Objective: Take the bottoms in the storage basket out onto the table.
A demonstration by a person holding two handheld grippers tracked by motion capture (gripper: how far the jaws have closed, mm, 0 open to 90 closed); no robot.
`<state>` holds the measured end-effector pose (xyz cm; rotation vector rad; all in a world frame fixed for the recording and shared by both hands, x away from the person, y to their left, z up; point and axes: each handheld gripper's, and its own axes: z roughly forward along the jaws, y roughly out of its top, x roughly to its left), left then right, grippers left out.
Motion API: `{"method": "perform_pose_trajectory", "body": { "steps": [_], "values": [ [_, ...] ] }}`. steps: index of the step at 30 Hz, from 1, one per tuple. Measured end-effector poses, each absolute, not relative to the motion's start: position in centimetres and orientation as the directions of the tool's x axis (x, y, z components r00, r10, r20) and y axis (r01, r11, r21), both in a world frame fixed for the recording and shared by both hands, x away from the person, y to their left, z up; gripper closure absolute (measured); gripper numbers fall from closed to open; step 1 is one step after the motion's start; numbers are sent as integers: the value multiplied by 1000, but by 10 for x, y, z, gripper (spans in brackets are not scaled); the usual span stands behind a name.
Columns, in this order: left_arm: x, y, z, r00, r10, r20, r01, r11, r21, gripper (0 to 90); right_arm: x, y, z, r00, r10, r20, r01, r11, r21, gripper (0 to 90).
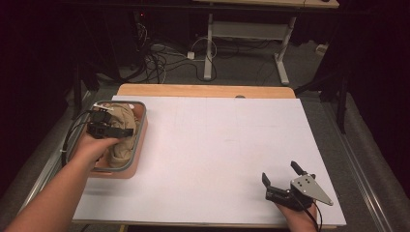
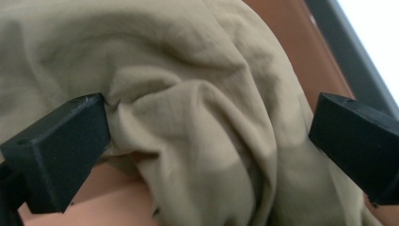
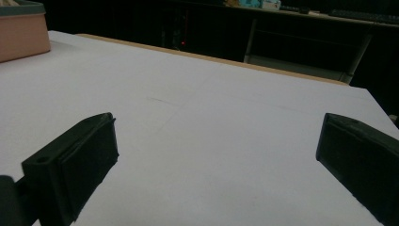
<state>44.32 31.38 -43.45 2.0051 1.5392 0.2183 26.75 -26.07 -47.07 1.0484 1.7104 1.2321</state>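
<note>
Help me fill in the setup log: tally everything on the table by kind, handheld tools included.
Handheld tools: 2, the left tool open over the cloth, the right tool open above the white sheet
Bins: 1, the salmon bin
Cloths: 1, the tan cloth inside it
Total: 4

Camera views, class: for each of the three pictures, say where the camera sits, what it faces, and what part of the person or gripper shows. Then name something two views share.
High view: above the person's side, looking forward and down on the white table; both forearms, left gripper and right gripper show.
Left gripper view: rides the left gripper, looking down into the bin at beige cloth; its open jaws show.
Right gripper view: rides the right gripper, looking low across the table; its open jaws show.
Shared: the salmon bin appears in the high and right gripper views.
</note>
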Motion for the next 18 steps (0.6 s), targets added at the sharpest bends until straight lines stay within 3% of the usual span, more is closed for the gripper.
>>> {"method": "perform_pose_trajectory", "body": {
  "steps": [5,18],
  "values": [
    [460,308,-437,311,926,-216,866,-182,466,0,268,-259,-473,-371,920,-125,190,207,960,3],
    [477,293,-453,342,934,-98,914,-306,267,0,269,-258,-474,-373,918,-132,191,215,958,3]
  ]
}}
